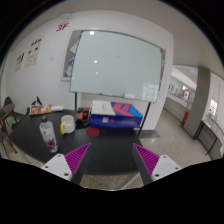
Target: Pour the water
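My gripper is open and empty, its two magenta-padded fingers spread wide above the near edge of a dark table. A clear plastic bottle with a white cap stands on the table, ahead of the left finger and to its left. A pale yellow cup stands just beyond the bottle, to its right. Both are well ahead of the fingers and untouched.
A blue box with pink items lies on the table's far side, beyond the fingers. A large whiteboard stands behind the table. Papers and small objects lie at the far left. Open floor lies to the right.
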{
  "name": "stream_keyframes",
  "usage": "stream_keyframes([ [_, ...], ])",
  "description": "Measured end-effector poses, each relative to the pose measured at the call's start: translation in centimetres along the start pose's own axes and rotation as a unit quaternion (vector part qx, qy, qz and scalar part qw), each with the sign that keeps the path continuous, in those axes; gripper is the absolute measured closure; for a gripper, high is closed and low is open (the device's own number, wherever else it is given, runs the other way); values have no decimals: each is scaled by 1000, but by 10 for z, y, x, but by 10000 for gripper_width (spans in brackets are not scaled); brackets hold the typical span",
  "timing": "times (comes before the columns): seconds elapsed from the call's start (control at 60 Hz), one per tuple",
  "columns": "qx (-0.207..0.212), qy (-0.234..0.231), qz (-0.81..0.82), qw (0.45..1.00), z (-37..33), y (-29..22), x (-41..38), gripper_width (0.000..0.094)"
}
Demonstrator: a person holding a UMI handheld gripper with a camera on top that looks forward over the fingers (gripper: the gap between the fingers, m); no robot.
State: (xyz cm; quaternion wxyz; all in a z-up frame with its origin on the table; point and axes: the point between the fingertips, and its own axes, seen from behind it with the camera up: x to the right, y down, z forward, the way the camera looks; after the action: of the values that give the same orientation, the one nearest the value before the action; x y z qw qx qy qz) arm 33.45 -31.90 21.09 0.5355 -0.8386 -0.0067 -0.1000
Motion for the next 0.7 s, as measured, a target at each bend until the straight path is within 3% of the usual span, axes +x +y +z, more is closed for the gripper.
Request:
stream_keyframes([
  [0.15,-46,-33,14,998,9,76,-71,88],
  [0.283,-59,-78,41,994,20,110,-157,94],
  [0.483,-10,-117,58,991,74,83,-263,88],
  [0.7,46,-113,58,991,147,40,-307,106],
])
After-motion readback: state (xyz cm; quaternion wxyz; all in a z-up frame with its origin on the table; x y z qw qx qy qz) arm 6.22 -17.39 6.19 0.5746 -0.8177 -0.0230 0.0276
